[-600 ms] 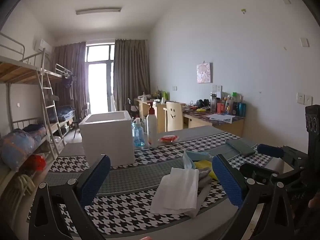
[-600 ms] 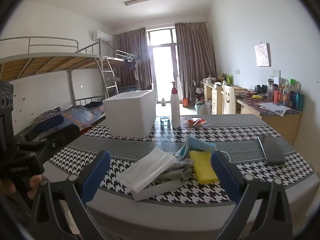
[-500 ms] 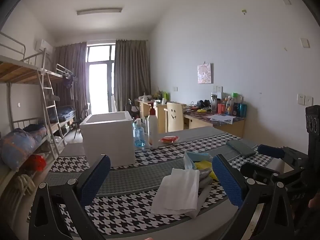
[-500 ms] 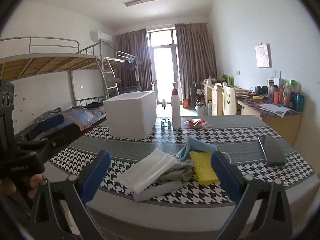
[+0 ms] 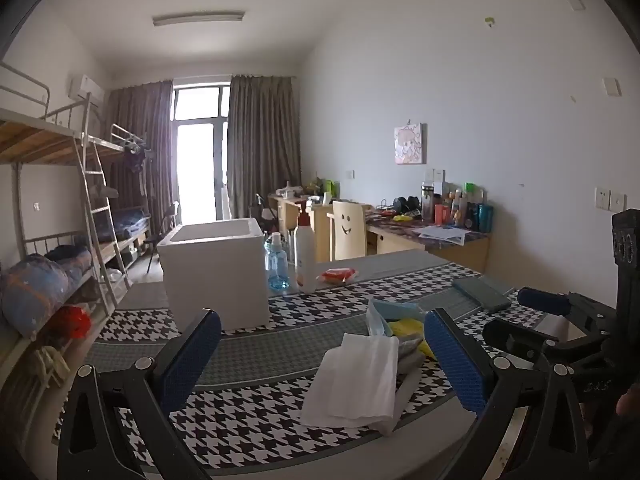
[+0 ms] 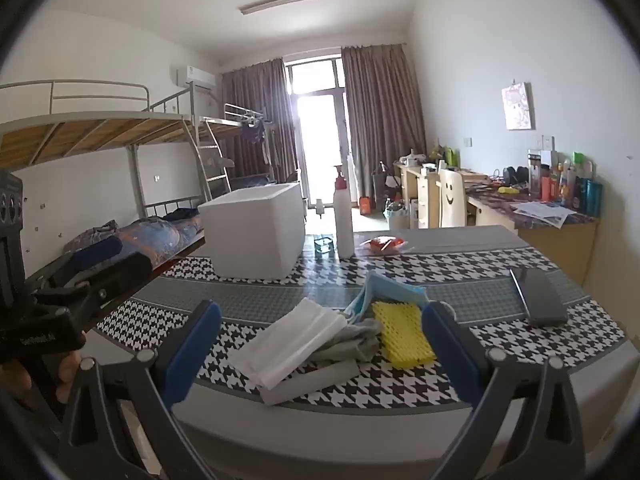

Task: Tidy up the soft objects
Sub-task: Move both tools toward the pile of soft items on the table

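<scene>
One foam box [image 6: 256, 236], two bottles [image 5: 305, 254], one yellow sponge [image 6: 402, 334]

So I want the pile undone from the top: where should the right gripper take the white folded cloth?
Judging by its pose, grip the white folded cloth at its near-left free end, coming from the table's front edge; its far end overlaps the grey cloth.

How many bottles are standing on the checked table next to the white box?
2. A tall white pump bottle with a red top stands right of the white box; a smaller blue spray bottle stands between them. Others may hide behind the box.
</scene>
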### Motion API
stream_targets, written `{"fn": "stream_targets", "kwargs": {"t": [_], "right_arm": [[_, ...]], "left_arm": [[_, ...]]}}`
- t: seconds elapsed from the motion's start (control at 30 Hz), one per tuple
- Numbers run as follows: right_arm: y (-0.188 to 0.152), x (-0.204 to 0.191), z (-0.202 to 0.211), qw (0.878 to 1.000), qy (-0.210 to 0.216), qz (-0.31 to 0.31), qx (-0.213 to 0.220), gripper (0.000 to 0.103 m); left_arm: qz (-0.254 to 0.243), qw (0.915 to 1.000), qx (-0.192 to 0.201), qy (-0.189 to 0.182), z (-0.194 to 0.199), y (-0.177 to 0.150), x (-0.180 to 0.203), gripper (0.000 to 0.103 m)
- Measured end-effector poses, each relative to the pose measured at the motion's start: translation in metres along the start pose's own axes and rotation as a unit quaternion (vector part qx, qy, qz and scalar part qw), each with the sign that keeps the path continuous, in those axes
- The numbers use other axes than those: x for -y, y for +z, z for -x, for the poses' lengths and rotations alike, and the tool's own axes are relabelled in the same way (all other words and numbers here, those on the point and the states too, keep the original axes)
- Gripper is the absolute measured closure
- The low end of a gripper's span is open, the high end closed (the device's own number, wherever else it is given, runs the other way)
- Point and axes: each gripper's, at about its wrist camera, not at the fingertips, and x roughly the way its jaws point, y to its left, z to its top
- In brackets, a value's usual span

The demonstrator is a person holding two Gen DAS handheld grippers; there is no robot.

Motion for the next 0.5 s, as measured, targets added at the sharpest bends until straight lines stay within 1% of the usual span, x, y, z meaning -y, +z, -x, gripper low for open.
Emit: {"fn": "stream_targets", "kwargs": {"t": [0.27,0.5], "right_arm": [[0.0009,0.0029,0.0034,1.0,-0.013,0.0,0.004,0.001],[-0.0007,0.0048,0.0041,1.0,-0.016,0.0,0.007,0.001]], "left_arm": [[0.0,1.0,-0.002,0.002,-0.0012,-0.0008,0.0005,0.001],[0.001,1.0,-0.009,0.0,-0.0034,-0.0008,0.001,0.001]]}}
